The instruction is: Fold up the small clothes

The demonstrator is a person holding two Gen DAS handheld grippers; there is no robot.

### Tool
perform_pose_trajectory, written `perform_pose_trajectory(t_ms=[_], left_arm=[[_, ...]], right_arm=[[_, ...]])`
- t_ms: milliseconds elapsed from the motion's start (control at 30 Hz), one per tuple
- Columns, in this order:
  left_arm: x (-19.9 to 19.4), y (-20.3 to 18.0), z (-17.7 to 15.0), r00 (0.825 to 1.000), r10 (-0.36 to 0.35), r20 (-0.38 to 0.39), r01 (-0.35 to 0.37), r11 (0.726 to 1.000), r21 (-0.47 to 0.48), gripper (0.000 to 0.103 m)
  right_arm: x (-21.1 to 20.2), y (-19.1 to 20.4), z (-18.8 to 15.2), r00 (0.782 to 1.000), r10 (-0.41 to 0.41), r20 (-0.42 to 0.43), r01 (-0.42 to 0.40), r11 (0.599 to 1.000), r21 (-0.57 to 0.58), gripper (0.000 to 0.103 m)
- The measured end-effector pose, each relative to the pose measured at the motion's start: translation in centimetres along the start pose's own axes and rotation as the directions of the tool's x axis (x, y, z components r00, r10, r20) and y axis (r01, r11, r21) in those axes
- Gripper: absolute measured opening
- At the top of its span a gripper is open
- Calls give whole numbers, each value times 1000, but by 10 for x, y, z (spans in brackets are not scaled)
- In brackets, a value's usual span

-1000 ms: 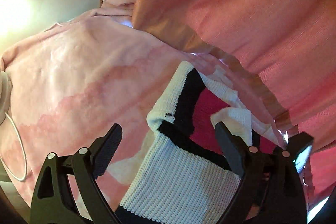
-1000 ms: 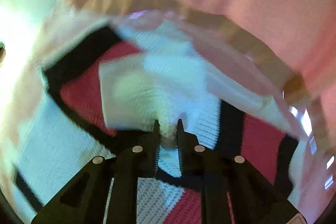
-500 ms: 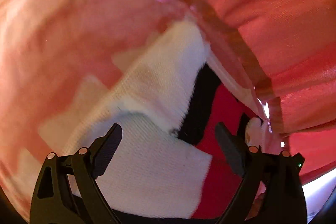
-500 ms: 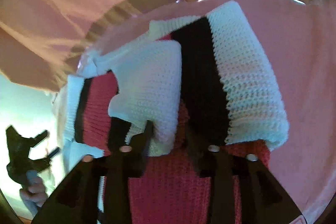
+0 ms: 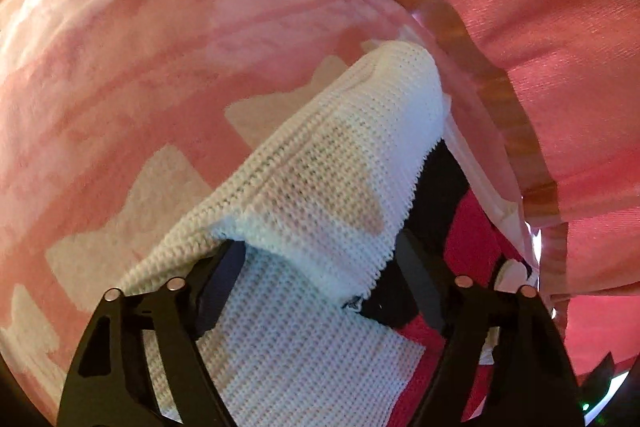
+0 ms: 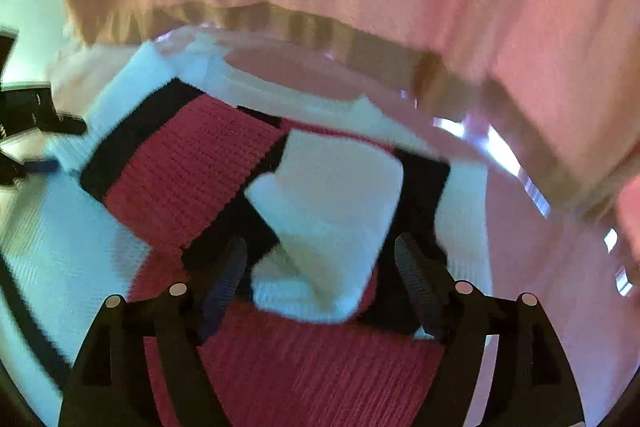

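- Up close, a small knitted sweater in white, black and red lies on a pink patterned blanket, bunched against a pink curtain hanging at the far side.
- Left gripper: fingers spread apart, holding nothing; a folded white flap of the sweater droops over the gap between them and covers most of the left finger's tip, so contact there cannot be told.
- Right gripper: fingers also spread wide, with a white cuff-like fold of the sweater lying loose between them, touching neither pad as far as the blurred view shows.
- A brownish band along the curtain's hem crosses the right wrist view just behind the garment, and the curtain's lower edge crowds the sweater's far side in both views.
- At the left rim of the right wrist view, dark gripper parts show beside the sweater's white panel, too blurred to read further.
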State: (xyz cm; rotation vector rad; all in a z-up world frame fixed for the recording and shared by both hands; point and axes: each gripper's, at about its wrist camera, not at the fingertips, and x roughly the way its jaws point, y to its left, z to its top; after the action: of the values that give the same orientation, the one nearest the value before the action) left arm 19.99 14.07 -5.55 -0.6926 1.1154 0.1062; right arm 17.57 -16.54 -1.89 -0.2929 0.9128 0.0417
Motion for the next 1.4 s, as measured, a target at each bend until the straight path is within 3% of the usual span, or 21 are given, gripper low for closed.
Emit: perform_pose_trajectory(t_ms=[33, 67, 100, 200, 300, 467, 533, 567, 600, 667, 733, 767, 800, 867, 900, 1000, 1067, 1133, 1167, 1233, 1400], left_arm=[[0, -1, 1, 1000, 10, 11, -10, 1000, 5, 69], [0, -2, 1, 999, 26, 26, -27, 999, 18, 64], [1, -2, 1, 999, 40, 35, -41, 999, 30, 60], [1, 4, 4, 997, 56, 60, -57, 998, 25, 43], [1, 15, 9, 995, 63, 78, -62, 998, -15, 35], [3, 6, 4, 989, 108, 102, -111, 994, 22, 35], [2, 3, 1, 988, 109, 107, -113, 993, 28, 38], [1, 3, 1, 990, 99, 103, -102, 994, 25, 42], [1, 2, 1, 992, 84, 97, -86, 996, 17, 48], [-2, 4, 2, 996, 37, 84, -36, 999, -7, 57], [-2, 6, 4, 997, -8, 78, 12, 999, -40, 59], [0, 7, 5, 997, -21, 73, 24, 999, -47, 58], [2, 7, 7, 997, -28, 70, 31, 999, -40, 47], [2, 7, 9, 997, -27, 79, 29, 999, -19, 18], [0, 7, 11, 996, -35, 88, 37, 999, -23, 13], [-27, 11, 15, 979, -78, 189, 89, 995, -52, 11], [-38, 10, 18, 968, -56, 244, 69, 997, -45, 12], [-28, 10, 19, 974, -16, 225, 25, 999, -35, 12], [-16, 11, 17, 982, 7, 191, -1, 999, -32, 12], [4, 16, 10, 990, 47, 136, -41, 998, -44, 13], [0, 1, 3, 980, 108, 167, -115, 993, 31, 15]], right_arm=[[7, -1, 2, 1000, 8, -11, -8, 1000, 9, 55], [16, -3, 6, 999, 31, -36, -30, 999, 37, 12], [23, -11, 9, 997, 57, -61, -51, 995, 87, 5], [7, -48, 17, 992, 121, 29, -124, 959, 253, 5], [-14, -109, 5, 968, 212, 132, -249, 859, 447, 5], [51, -154, -55, 931, 365, -24, -259, 705, 660, 8], [47, -159, -55, 923, 385, 12, -289, 674, 680, 15], [43, -163, -51, 917, 398, 33, -309, 657, 688, 25], [38, -165, -49, 912, 405, 61, -331, 642, 692, 48], [28, -165, -45, 923, 374, 89, -329, 647, 688, 68], [30, -164, -45, 929, 362, 82, -317, 661, 680, 67], [36, -162, -45, 930, 363, 60, -305, 669, 677, 49], [42, -161, -46, 929, 367, 38, -294, 674, 678, 15], [51, -154, -38, 927, 373, 25, -290, 674, 679, 10], [42, -153, -31, 931, 360, 59, -306, 683, 663, 9], [-18, -152, 5, 896, 344, 282, -444, 709, 548, 9], [-42, -150, 15, 882, 323, 344, -461, 741, 488, 8], [-27, -149, 7, 921, 281, 271, -383, 785, 487, 8], [7, -152, -11, 948, 278, 153, -316, 780, 540, 8], [46, -155, -35, 956, 292, 28, -248, 753, 609, 8], [25, -160, -25, 952, 287, 106, -290, 736, 612, 8]])
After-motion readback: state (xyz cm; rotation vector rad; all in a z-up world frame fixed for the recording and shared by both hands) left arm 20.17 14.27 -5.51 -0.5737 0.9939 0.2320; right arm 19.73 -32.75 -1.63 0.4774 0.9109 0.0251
